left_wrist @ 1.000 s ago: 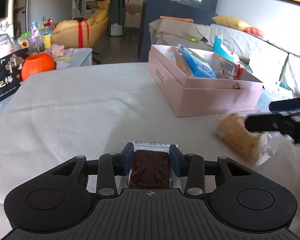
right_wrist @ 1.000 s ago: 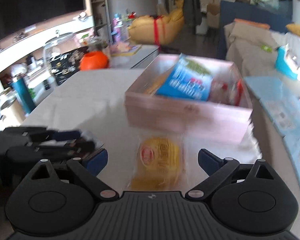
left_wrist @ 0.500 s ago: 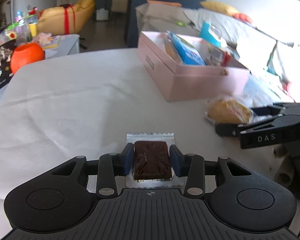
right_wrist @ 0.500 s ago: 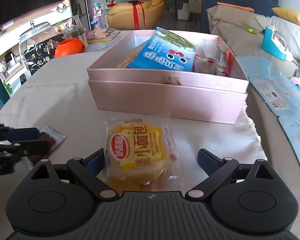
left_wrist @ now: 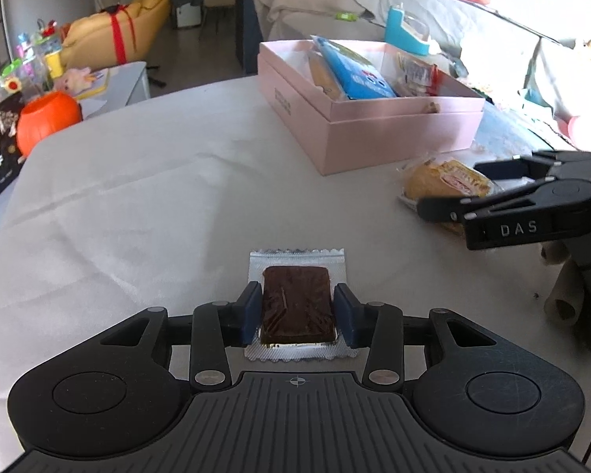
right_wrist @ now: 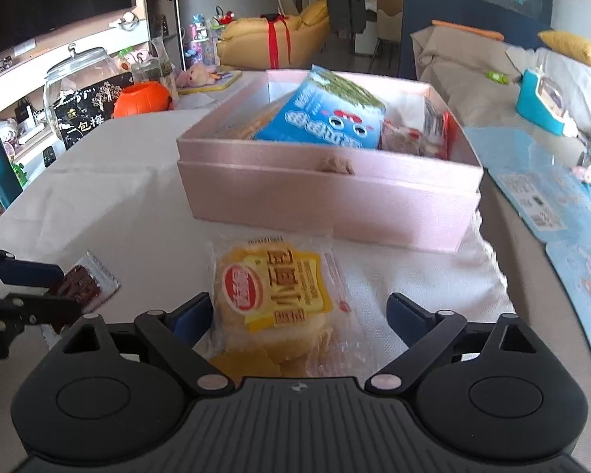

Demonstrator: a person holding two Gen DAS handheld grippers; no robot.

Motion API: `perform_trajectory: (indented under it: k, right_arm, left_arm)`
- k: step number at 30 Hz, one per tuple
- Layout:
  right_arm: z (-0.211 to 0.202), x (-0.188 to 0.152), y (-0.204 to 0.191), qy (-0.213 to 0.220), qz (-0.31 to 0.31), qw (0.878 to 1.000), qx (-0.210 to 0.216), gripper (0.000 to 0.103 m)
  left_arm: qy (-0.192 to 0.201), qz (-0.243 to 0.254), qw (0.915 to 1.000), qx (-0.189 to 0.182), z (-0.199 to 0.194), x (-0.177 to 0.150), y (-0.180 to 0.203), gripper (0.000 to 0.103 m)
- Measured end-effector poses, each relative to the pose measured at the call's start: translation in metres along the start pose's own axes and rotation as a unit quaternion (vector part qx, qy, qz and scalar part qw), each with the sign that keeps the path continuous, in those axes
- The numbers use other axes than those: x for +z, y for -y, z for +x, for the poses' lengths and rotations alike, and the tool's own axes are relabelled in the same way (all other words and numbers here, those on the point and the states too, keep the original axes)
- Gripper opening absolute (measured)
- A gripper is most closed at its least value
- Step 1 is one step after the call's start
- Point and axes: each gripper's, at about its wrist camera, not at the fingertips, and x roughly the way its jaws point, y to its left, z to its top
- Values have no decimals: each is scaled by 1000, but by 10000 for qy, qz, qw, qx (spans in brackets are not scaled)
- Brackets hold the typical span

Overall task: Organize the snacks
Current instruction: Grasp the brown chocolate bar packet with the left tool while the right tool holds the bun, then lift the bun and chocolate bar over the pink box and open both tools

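My left gripper (left_wrist: 297,309) is shut on a brown snack bar (left_wrist: 297,299) in a clear, silver-edged wrapper, low over the white tablecloth. The bar (right_wrist: 80,285) and left gripper (right_wrist: 39,291) also show at the left of the right wrist view. My right gripper (right_wrist: 297,311) is closing, with a yellow bread packet (right_wrist: 272,287) lying on the cloth between its jaws. The left pad is almost at the packet's edge; the right pad stands well off it. Just behind stands the open pink box (right_wrist: 327,197) holding a blue snack bag (right_wrist: 327,114) and other packets.
An orange pumpkin pot (right_wrist: 142,98), a glass jar (right_wrist: 78,90) and a black packet stand at the table's far left. Blue printed sheets (right_wrist: 551,197) lie right of the box. From the left wrist view, the pink box (left_wrist: 394,134) is ahead right, with the bread packet (left_wrist: 433,177) and right gripper (left_wrist: 451,187) in front of it.
The right gripper has come down over the bread packet, which now lies between its jaws, and the jaws have narrowed a little. The left gripper has turned slightly, still holding the brown bar.
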Motion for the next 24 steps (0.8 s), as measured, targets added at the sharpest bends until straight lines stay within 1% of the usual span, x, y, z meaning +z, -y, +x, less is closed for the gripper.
perform_trajectory:
  k: [3, 4, 5, 7, 9, 14, 18, 21, 24]
  right_arm:
    - [0, 5, -5, 86, -163, 9998, 49, 89]
    - [2, 6, -6, 49, -209, 9997, 94, 86]
    - [4, 7, -7, -28, -238, 9996, 142, 75]
    - [6, 8, -6, -209, -261, 9991, 250, 61]
    - [-4, 9, -6, -144, -246, 9994, 218, 57]
    - [-46, 9, 3, 305, -250, 9990, 223, 56]
    - [-73, 8, 15, 563, -244, 9981, 51, 56]
    - [-88, 13, 28, 720, -122, 9973, -40, 56]
    - [-109, 34, 38, 1094, -72, 9939, -84, 56]
  left_arm:
    - [77, -93, 9999, -24, 0, -2, -1, 45]
    - [88, -105, 9999, -30, 0, -3, -2, 45]
    - [87, -99, 9999, -24, -1, -3, -2, 45]
    - [50, -86, 9999, 20, -4, -4, -1, 44]
    - [41, -82, 10000, -11, -7, -6, -1, 43]
    - [149, 111, 9998, 81, -13, -11, 6, 43]
    - [363, 125, 9993, 37, -25, -7, 10, 43]
    - [628, 151, 9979, -56, -38, 9, 12, 43]
    - [1153, 317, 9927, -156, -62, 49, 18, 43]
